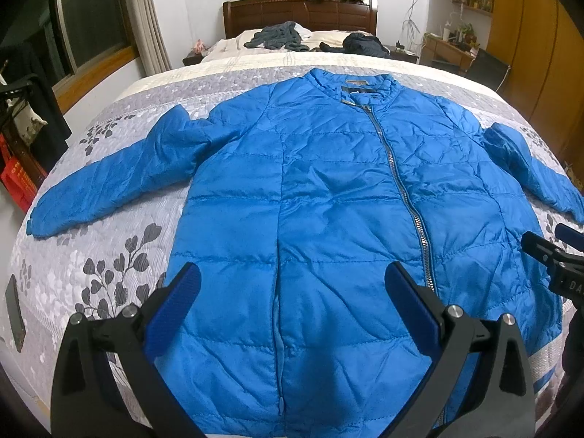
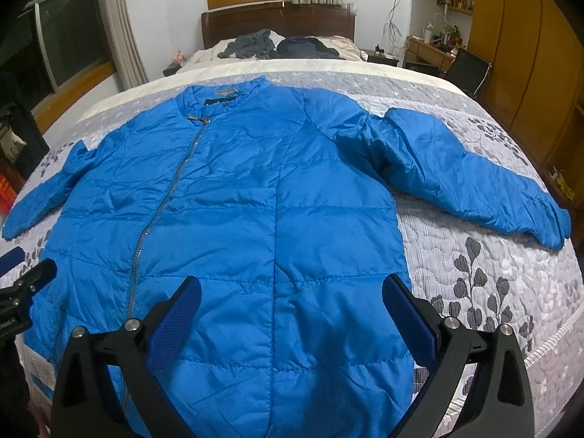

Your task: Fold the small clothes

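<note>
Jacket [image 1: 328,200] flat on bed [image 1: 109,255], zipped; both grippers' jaws wide open, empty.

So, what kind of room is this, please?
Most likely a home bedroom: a bed with a quilted floral cover and a wooden headboard, curtains at the windows, and a wooden wardrobe. A blue jacket lies spread on the bed.

Your puffer jacket [image 1: 328,200] is solid bright blue, quilted in horizontal bands, with a silver-grey zipper [image 1: 394,168]. Bedspread [image 1: 109,255] under it: pale grey and white pebble quilting with dark grey leaf sprigs, cream band further up. Both your grippers have black frames and blue ribbed pads [image 2: 175,321]. Headboard [image 1: 299,11] is dark reddish-brown wood
</note>
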### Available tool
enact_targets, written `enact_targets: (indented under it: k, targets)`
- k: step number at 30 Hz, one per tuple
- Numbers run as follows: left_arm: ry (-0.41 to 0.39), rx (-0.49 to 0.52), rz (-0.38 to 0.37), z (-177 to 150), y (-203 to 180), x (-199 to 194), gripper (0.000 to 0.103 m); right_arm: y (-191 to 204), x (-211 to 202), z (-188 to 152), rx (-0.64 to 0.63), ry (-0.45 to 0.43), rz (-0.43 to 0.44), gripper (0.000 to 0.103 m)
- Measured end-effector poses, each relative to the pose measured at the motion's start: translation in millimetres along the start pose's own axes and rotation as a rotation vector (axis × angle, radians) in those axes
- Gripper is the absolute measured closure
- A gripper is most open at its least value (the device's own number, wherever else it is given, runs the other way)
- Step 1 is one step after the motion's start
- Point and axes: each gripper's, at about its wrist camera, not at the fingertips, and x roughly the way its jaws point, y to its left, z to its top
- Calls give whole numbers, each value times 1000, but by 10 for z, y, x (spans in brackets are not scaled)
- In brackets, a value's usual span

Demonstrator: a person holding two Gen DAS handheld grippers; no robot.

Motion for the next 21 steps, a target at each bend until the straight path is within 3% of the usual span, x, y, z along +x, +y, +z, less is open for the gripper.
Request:
enact_targets:
  k: [21]
  targets:
    - [6,0,-1,-6,-15,11,3,0,3,4,0,-1,1,4]
